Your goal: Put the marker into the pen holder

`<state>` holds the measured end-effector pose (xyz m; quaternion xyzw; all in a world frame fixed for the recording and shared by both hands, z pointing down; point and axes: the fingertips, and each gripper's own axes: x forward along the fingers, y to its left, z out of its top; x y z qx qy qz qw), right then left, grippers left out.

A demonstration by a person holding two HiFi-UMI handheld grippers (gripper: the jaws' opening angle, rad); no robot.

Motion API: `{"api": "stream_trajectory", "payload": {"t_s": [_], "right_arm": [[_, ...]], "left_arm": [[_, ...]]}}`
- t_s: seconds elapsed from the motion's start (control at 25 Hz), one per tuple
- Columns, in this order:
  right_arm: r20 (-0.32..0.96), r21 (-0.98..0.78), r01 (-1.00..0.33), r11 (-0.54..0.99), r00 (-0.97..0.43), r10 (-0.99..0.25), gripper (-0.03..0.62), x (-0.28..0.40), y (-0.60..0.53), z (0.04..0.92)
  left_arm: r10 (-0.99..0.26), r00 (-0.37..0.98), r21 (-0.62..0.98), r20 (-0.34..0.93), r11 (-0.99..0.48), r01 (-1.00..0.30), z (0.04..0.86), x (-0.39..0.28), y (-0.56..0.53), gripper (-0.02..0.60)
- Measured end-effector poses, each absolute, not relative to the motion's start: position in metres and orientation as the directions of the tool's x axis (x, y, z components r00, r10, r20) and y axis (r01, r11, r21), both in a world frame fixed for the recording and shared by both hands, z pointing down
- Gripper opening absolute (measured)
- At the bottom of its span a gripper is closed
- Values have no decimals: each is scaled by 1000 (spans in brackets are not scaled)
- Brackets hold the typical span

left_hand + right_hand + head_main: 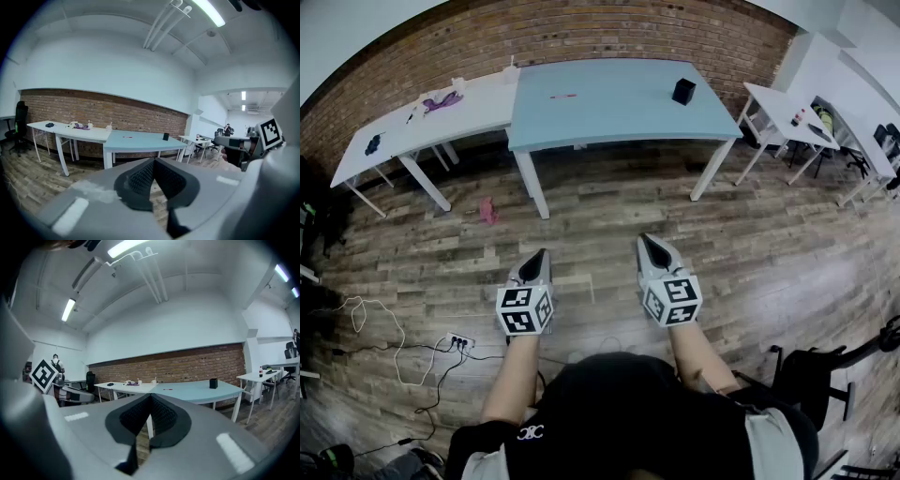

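Pink marker (563, 96) lies on the counter (619, 117), far ahead of the left hand-held gripper (536, 259) and right hand-held gripper (650, 244), both closed and empty. Probably light, stiff, slippery; pinch mid-barrel.

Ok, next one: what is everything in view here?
Blue table: one, light blue, by the brick wall.
Marker: one, reddish, lying on the blue table.
Pen holder: one, black, on the blue table, right of the marker and apart from it.
Left white table: one, white, adjoining the blue table, with small clutter.
Right white table: one, white, at far right.
Pink object: one, on the wooden floor.
Power strip: one, white, on the floor at left, with cables.
Left gripper: one, grey, shut, empty.
Right gripper: one, grey, shut, empty.
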<state>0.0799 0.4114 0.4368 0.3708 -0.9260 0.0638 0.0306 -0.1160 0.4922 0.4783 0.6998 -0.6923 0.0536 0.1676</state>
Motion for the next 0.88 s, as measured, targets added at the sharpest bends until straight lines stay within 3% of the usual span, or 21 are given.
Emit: {"api": "stream_trajectory", "payload": {"t_s": [0.6, 0.88], "right_arm": [[108, -98, -701, 706, -713, -693, 6, 27, 428, 445], [116, -87, -735, 672, -678, -726, 6, 13, 448, 451]], "left_arm": [[-953, 37, 156, 302, 11, -988, 487, -171, 496, 0], [-945, 105, 156, 309, -59, -986, 498, -186, 498, 0]]}}
